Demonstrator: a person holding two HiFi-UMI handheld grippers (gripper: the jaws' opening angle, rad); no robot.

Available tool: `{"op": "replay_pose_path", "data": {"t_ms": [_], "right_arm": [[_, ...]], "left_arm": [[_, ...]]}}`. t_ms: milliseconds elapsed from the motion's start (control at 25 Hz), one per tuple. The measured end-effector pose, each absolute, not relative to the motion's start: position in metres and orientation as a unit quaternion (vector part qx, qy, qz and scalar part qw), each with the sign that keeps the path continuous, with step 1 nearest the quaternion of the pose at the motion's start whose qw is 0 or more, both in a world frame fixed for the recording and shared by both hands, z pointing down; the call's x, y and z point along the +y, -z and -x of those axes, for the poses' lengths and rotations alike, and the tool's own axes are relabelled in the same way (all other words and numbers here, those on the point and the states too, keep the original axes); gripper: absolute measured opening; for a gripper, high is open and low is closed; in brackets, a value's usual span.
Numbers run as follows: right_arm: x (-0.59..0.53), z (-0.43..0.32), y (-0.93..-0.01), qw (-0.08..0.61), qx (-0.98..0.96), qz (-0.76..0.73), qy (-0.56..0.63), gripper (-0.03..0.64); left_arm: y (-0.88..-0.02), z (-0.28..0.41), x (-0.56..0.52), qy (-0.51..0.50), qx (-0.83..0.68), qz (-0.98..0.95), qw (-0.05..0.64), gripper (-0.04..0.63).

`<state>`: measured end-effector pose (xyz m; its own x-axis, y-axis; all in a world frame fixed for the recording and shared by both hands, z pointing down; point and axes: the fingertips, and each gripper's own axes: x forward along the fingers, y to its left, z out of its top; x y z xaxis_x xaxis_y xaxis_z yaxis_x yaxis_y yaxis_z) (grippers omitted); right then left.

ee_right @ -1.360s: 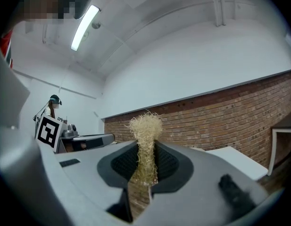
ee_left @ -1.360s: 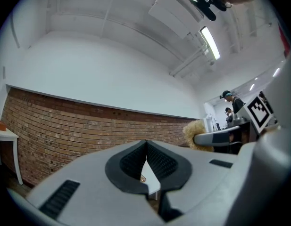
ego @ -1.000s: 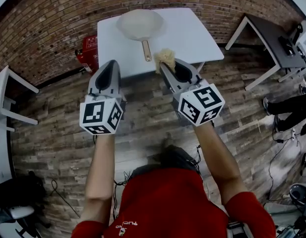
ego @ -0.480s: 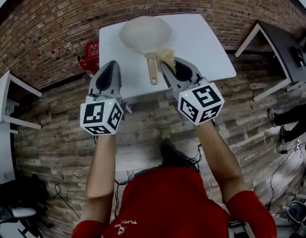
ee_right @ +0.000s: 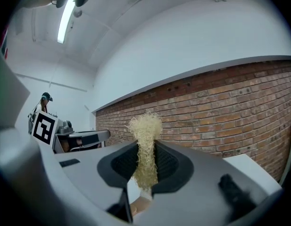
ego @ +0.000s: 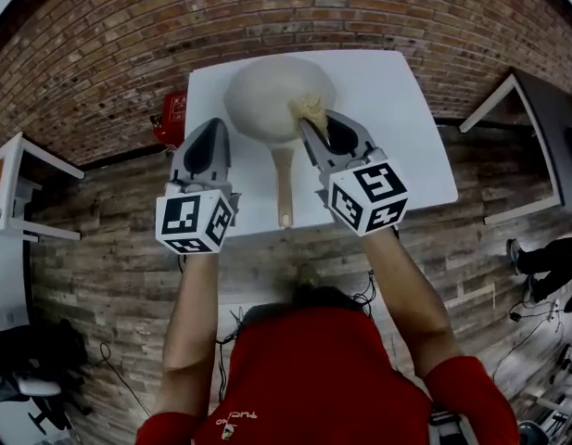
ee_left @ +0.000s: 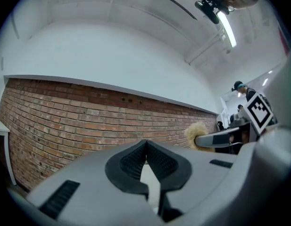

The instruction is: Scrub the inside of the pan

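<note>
We hold the right hand-held gripper [ego: 310, 120] closed on a tuft of pale straw-coloured scrubber [ego: 309, 110]. In the right gripper view the ribbed pads pinch the scrubber [ee_right: 145, 126] at its middle, and its frayed top stands above the right hand-held gripper [ee_right: 145, 147]. The left hand-held gripper [ego: 214, 123] is closed with nothing in it. In the left gripper view its tips meet [ee_left: 146, 145].

The pan [ego: 272, 95] sits on the far half of the white desk [ego: 401, 137]. Its pale inside faces up and its wooden handle [ego: 285, 188] runs towards us, ending at the near edge between the two tools. In the head view the scrubber overlaps the pan's near right rim, and the right tool's body covers that part of the rim. We cannot tell whether the scrubber touches the pan. The left tool hangs over the desk's left part, just beside the pan's left side.

Around the desk:
- A brick wall [ego: 128, 35] closes the far side.
- A red object [ego: 171, 109] stands on the plank floor [ego: 100, 248] at the desk's far left corner.
- Another white desk [ego: 12, 184] stands at the left.
- A dark desk [ego: 545, 109] stands at the right, with someone's legs [ego: 545, 253] near it.

Both gripper views look level at the brick wall, under a ceiling tube lamp [ee_right: 66, 13].
</note>
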<state>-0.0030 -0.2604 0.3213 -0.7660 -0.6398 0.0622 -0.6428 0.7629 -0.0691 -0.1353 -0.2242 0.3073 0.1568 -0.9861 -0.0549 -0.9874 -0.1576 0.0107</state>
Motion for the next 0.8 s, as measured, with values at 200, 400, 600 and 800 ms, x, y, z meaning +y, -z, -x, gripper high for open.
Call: {"op": "replay_pose_path", "data": {"t_ms": [200,400,600,800], "right_arm": [[-0.313,0.013,-0.322,0.022,-0.938,-0.343,-0.048,0.086],[-0.350,0.028,-0.324,0.032,-0.935,-0.351,-0.048,0.087],[-0.380,0.049,-0.335,0.058,-0.929,-0.362,-0.047,0.086],[-0.406,0.068,-0.346,0.082,-0.918,-0.384,-0.051,0.086]], "left_arm": [[-0.312,0.145,-0.276,-0.016,0.656,0.755,0.018,0.014],[-0.320,0.161,-0.310,-0.006,0.657,0.753,0.015,0.014],[-0.330,0.174,-0.339,-0.001,0.655,0.756,0.012,0.014],[-0.338,0.184,-0.369,-0.004,0.643,0.766,0.014,0.014]]}}
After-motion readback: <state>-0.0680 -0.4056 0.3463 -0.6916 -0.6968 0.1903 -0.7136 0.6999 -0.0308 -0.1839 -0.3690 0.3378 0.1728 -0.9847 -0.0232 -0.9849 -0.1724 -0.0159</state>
